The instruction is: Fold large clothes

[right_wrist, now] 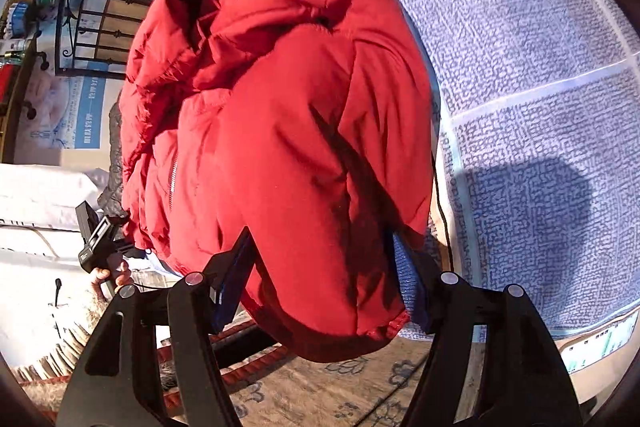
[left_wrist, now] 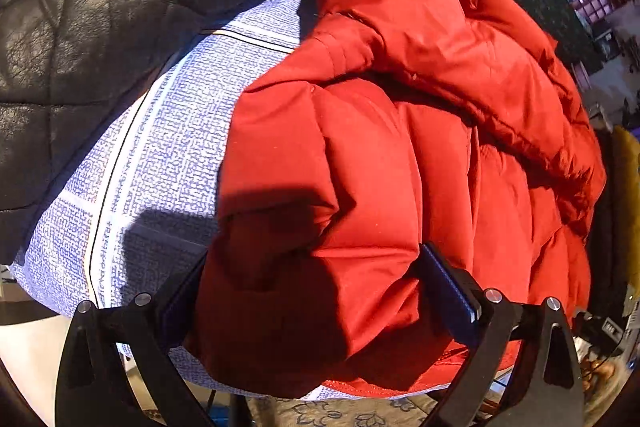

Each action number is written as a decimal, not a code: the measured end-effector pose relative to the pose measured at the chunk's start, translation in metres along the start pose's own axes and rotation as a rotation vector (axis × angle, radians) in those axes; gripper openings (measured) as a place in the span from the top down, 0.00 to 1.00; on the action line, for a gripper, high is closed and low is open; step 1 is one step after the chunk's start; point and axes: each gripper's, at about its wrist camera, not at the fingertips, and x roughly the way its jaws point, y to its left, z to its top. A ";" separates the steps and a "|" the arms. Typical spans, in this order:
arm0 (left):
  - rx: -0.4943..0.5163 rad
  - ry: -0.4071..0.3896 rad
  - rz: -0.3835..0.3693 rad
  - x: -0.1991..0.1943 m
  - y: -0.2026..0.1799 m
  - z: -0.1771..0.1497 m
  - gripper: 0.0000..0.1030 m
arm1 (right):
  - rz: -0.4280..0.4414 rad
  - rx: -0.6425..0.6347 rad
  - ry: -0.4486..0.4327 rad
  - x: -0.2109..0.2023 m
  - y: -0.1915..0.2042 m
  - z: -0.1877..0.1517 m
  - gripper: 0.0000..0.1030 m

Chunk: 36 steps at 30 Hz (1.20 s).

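A red puffer jacket [left_wrist: 400, 147] lies bunched on a blue-and-white patterned bed cover [left_wrist: 160, 155]. My left gripper [left_wrist: 316, 291] has its two blue-padded fingers [left_wrist: 448, 287] on either side of a thick padded fold at the jacket's near edge, closed on it. In the right wrist view the same jacket [right_wrist: 280, 107] hangs over the bed's edge, and my right gripper [right_wrist: 320, 287] grips its lower padded hem between both fingers [right_wrist: 236, 275]. The left gripper also shows in the right wrist view [right_wrist: 100, 239], at the jacket's far left side, held by a hand.
A black quilted leather headboard [left_wrist: 80, 27] stands behind the bed. A patterned rug [right_wrist: 320, 387] covers the floor below the bed edge. A black metal rack [right_wrist: 92, 7] with boxes and bottles stands at the far side. The bed cover [right_wrist: 520, 87] spreads to the right of the jacket.
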 end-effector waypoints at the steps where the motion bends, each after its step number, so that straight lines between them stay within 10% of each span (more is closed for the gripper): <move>1: -0.022 0.002 -0.003 0.002 0.001 -0.002 0.17 | -0.003 0.003 0.007 0.003 -0.001 0.001 0.37; 10: -0.065 -0.025 -0.119 -0.043 0.007 -0.006 0.82 | 0.099 -0.045 -0.046 -0.021 0.019 0.000 0.83; 17: 0.005 -0.075 -0.163 -0.113 0.007 -0.030 0.87 | 0.172 -0.127 -0.074 -0.080 0.047 -0.021 0.86; 26: -0.172 0.023 -0.091 -0.069 0.038 -0.065 0.88 | 0.170 0.050 -0.008 -0.052 0.010 -0.056 0.86; 36: -0.040 -0.225 -0.194 -0.167 -0.021 0.057 0.88 | 0.296 -0.130 -0.217 -0.123 0.093 0.065 0.86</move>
